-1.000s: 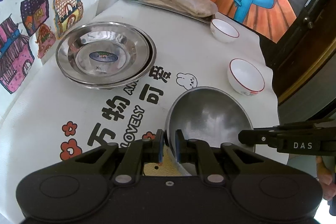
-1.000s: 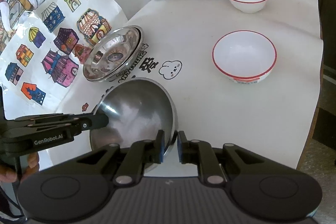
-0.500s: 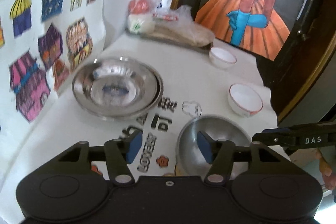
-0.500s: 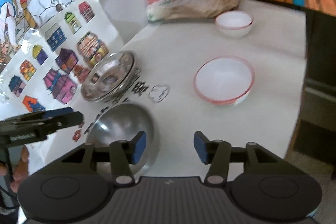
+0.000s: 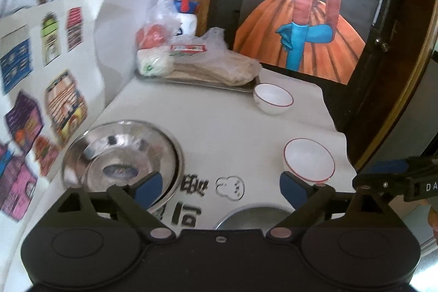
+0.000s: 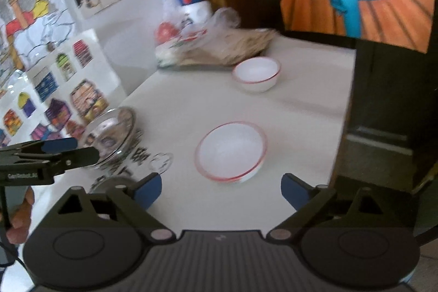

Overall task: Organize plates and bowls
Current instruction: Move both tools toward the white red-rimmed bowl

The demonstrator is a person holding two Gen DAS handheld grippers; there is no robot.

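Both grippers had just been opening and nothing sat between the jaws: the left gripper [image 5: 221,186] and right gripper [image 6: 221,189] were spread wide. The steel bowl [image 5: 253,216] sat at the near edge, the stacked steel plates [image 5: 120,155] on the left, and 2 red-rimmed white bowls, 1 near [image 6: 230,152] and 1 far [image 6: 256,73], on the right. The risk I saw: a low gripper could clip the steel bowl's rim and shove it off the edge.
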